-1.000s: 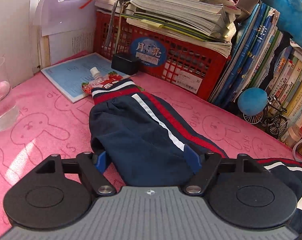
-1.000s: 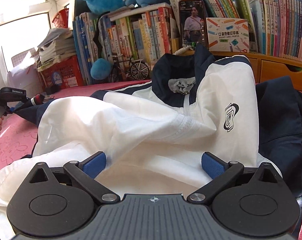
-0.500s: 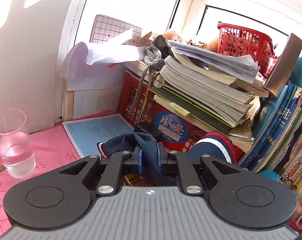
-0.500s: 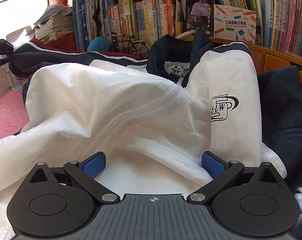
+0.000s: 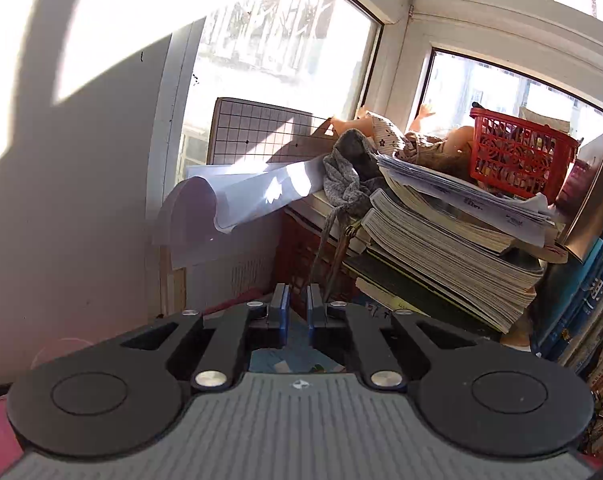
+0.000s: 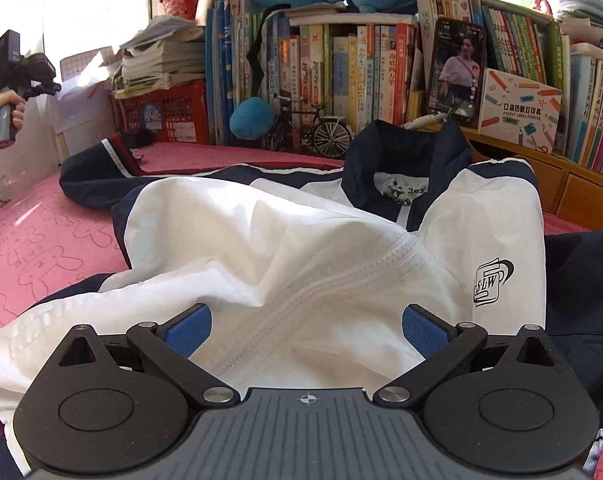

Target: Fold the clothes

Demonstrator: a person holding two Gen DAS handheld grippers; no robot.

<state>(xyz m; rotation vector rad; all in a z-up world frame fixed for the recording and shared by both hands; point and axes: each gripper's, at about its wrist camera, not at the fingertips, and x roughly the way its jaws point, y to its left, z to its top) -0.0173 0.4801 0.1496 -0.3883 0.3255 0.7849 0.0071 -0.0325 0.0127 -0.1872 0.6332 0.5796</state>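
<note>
A white and navy jacket point(image 6: 301, 248) lies crumpled on the pink cover, its collar point(image 6: 405, 160) toward the bookshelf. Its navy sleeve point(image 6: 97, 172), with a red and white striped cuff, rests flat at the far left. My right gripper point(image 6: 305, 330) hovers open just over the white front, with cloth under the gap but no pad pressing on it. My left gripper point(image 5: 297, 312) is shut, and no cloth shows between its pads; it faces the window. In the right wrist view a hand point(image 6: 1, 112) holds the left gripper point(image 6: 41, 80) up at the far left, above the sleeve and apart from it.
A red crate point(image 6: 169, 108) under a tall paper stack point(image 5: 453, 248) stands at the back left, beside a packed bookshelf point(image 6: 341, 68). A blue ball point(image 6: 253, 118), a toy bicycle point(image 6: 313, 130) and a propped phone point(image 6: 455, 72) line the back edge. The pink cover point(image 6: 41, 240) lies bare at left.
The left gripper shut on the navy sleeve and lifted it. Now the sleeve lies back on the cover and the gripper is higher, with nothing showing in it. The right gripper shifted slightly and stays open.
</note>
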